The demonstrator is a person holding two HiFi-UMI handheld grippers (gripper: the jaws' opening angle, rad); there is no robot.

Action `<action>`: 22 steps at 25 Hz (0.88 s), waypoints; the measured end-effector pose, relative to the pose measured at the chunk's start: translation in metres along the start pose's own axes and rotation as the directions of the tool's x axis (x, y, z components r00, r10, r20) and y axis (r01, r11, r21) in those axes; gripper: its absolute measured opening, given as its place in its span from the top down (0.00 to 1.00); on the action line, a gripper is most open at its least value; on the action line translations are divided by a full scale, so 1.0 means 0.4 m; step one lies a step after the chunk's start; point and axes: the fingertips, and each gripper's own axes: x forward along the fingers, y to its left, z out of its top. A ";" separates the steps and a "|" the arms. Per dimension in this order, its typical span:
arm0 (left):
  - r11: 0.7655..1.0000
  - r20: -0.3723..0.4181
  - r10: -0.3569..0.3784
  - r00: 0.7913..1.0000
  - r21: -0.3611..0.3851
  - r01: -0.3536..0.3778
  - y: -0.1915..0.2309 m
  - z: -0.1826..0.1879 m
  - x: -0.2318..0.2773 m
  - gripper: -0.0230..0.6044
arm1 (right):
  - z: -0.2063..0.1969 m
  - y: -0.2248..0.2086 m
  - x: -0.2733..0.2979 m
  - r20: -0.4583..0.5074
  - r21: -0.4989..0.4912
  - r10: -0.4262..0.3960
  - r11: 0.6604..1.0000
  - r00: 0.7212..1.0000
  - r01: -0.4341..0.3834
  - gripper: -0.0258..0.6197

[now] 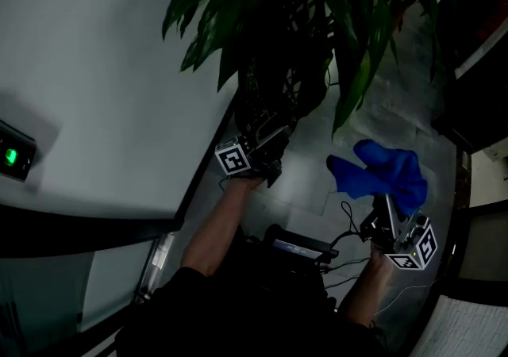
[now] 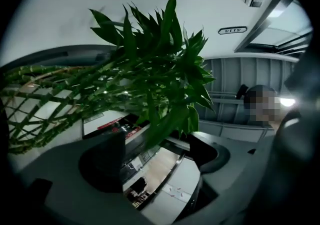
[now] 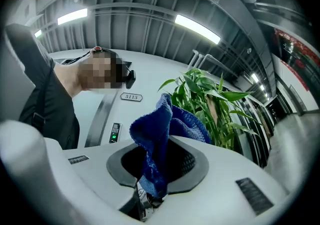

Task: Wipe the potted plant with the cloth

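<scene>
The potted plant fills the top of the head view with long dark green leaves over a lattice of woven stalks. My left gripper is up against the lower stalks, its marker cube towards me. In the left gripper view the jaws stand wide open; a leaf tip hangs above the gap and no pad presses on it. My right gripper, lower right, is shut on the blue cloth, apart from the leaves. The cloth rises bunched from the shut jaws, plant behind it.
A white wall runs along the left with a green-lit keypad. Grey floor tiles lie under the plant. A black device with cables sits between my arms. A numbered door plate is on the wall.
</scene>
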 end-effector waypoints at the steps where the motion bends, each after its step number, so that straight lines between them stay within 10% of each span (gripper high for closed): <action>1: 1.000 -0.007 -0.028 1.000 -0.001 0.028 -0.007 -0.003 0.014 0.32 | -0.001 -0.002 -0.002 0.000 0.003 0.002 1.000 1.000 -0.002 0.82; 12: 0.998 -0.054 -0.064 0.996 0.005 0.065 0.014 -0.007 0.078 0.30 | -0.005 -0.005 -0.005 0.004 0.015 0.008 1.000 1.000 -0.008 0.81; 17: 0.988 -0.056 -0.137 0.989 0.065 0.140 -0.072 0.010 0.061 0.77 | -0.023 0.001 0.016 -0.011 0.018 0.022 1.000 1.000 -0.021 0.82; 22: 0.981 -0.068 -0.144 0.987 0.120 0.152 -0.171 0.015 0.030 0.95 | -0.059 0.022 0.087 -0.069 -0.018 0.051 0.998 0.996 -0.052 0.82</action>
